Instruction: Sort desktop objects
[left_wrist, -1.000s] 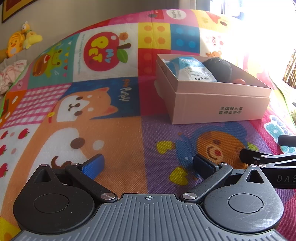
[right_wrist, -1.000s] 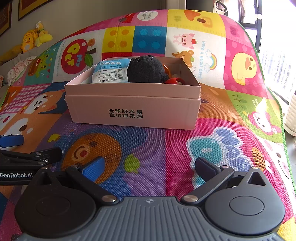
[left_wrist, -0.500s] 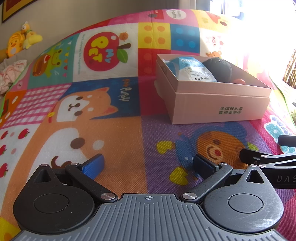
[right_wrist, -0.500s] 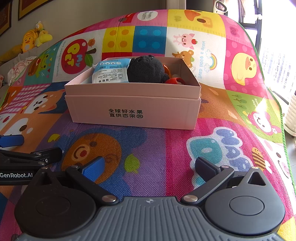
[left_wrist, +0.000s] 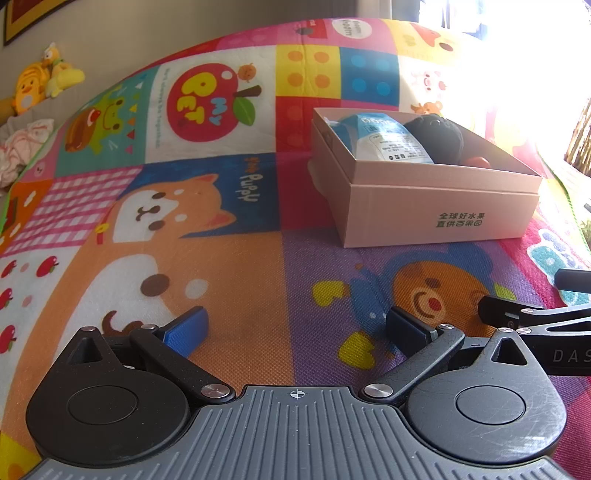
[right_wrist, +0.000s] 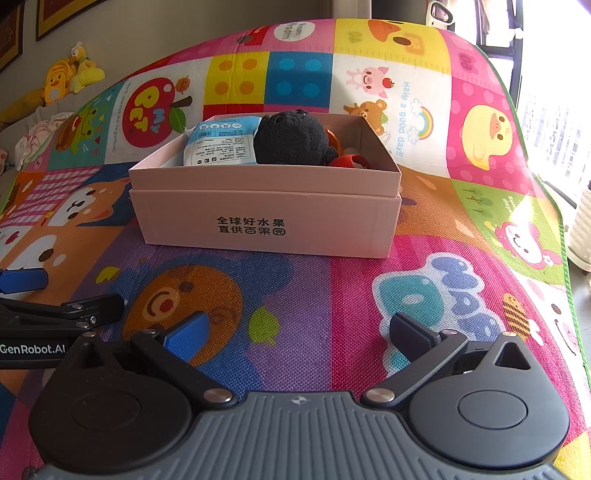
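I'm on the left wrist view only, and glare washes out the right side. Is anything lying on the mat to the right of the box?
Observer: The right wrist view shows only printed pictures on the mat right of the box, and no loose item.
Operator: Are the right tongs open?
Observer: Yes. The right tongs are spread wide with nothing between them.
Operator: I see something red beside the plush. Is there anything else there?
Observer: Yes. An orange piece shows just behind the plush, above the red piece. I cannot tell what either one is.
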